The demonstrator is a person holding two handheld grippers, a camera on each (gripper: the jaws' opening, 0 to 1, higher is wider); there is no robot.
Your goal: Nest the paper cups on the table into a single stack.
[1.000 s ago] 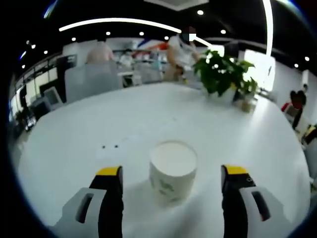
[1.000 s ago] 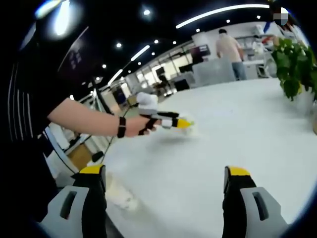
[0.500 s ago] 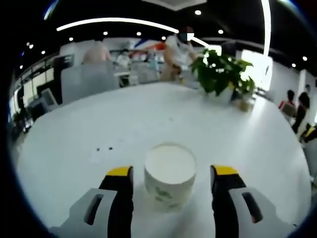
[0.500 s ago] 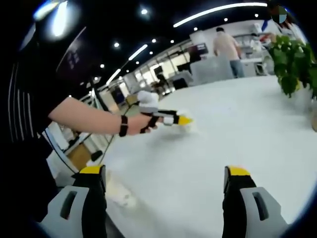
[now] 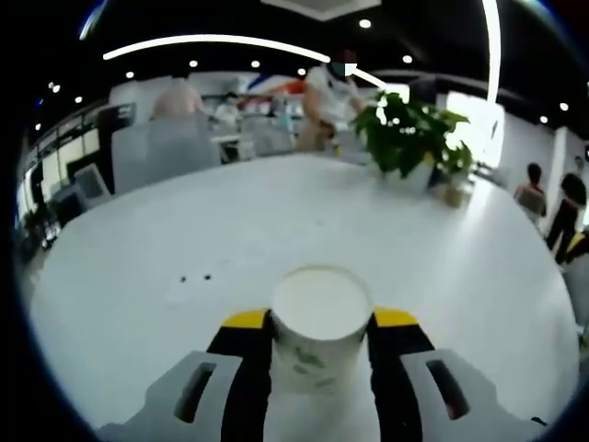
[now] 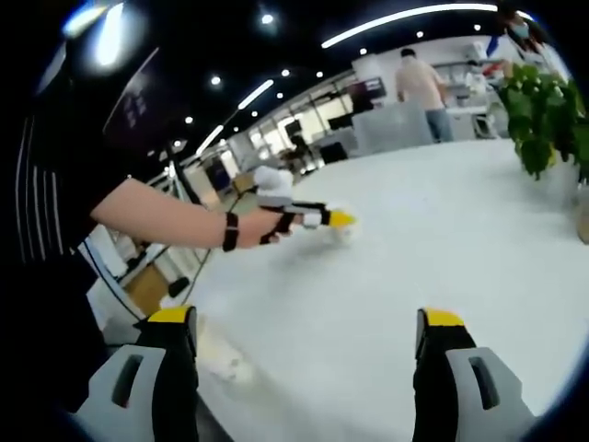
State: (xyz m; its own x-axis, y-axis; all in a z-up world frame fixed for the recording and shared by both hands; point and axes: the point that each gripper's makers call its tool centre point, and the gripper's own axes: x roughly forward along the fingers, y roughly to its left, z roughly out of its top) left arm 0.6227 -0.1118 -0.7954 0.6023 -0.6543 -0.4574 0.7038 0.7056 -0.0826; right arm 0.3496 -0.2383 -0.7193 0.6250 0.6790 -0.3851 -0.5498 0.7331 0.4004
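The big white table (image 5: pixel 138 249) filled most of what I saw, round-edged and glossy, with an open office behind it. On its far side stood a potted plant (image 5: pixel 405 138), leafy and green, well apart from my work. In the right gripper view the same plant (image 6: pixel 543 120) sat at the right edge.

Through the left gripper view I had my left gripper (image 5: pixel 320 322) down at the near part of the table, both yellow-tipped jaws pressed flat against the sides of a paper cup (image 5: pixel 320 322). The cup stood upright, mouth open to the ceiling, green print on its white wall, and it was pinched squarely between the jaws.

From the right gripper view I saw that same left gripper (image 6: pixel 342 221) out across the table, held in the person's hand (image 6: pixel 267 226) with a dark band at the wrist, a pale cup just visible at its yellow tip.

My right gripper (image 6: pixel 304 331) hung over the table with its jaws wide apart and nothing between them. Just beside its left jaw, near the table's edge, lay a second paper cup (image 6: pixel 221 359), blurred; I could not tell how it lay.
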